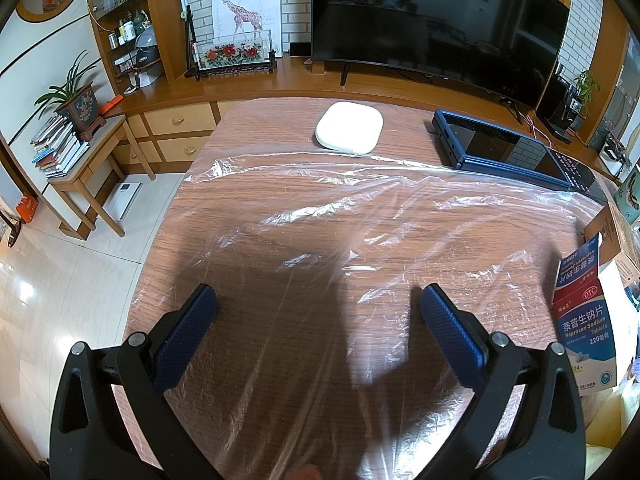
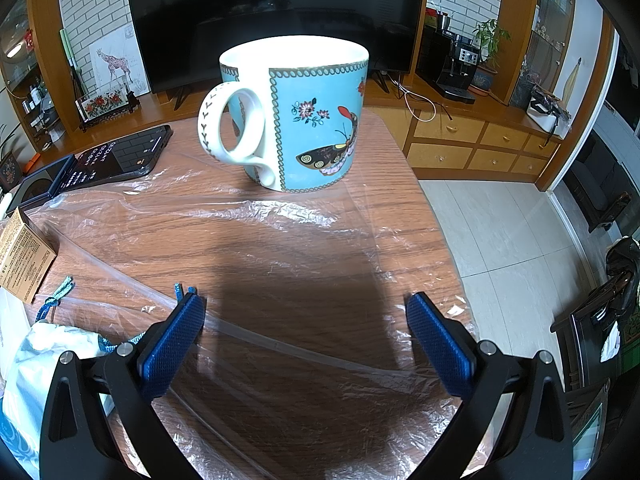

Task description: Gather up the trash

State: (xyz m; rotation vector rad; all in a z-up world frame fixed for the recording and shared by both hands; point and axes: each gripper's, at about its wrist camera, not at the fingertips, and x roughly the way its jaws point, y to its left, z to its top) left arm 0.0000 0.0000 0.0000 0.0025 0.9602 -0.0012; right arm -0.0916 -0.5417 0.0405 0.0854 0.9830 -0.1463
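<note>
The left gripper [image 1: 318, 294] hovers with its blue-padded fingers [image 1: 192, 320] spread wide and nothing between them, above a clear plastic bag [image 1: 360, 216] lying flat and crinkled on the wooden table [image 1: 256, 120]. The right gripper [image 2: 306, 304] is likewise wide open and empty over the same plastic bag [image 2: 280, 216]. Beyond it stands a blue butterfly mug [image 2: 292, 116], upright at the bag's far edge. A medicine box [image 1: 584, 316] stands at the left view's right edge; farther off lie a white case [image 1: 349, 128] and a dark phone [image 1: 516, 152].
</note>
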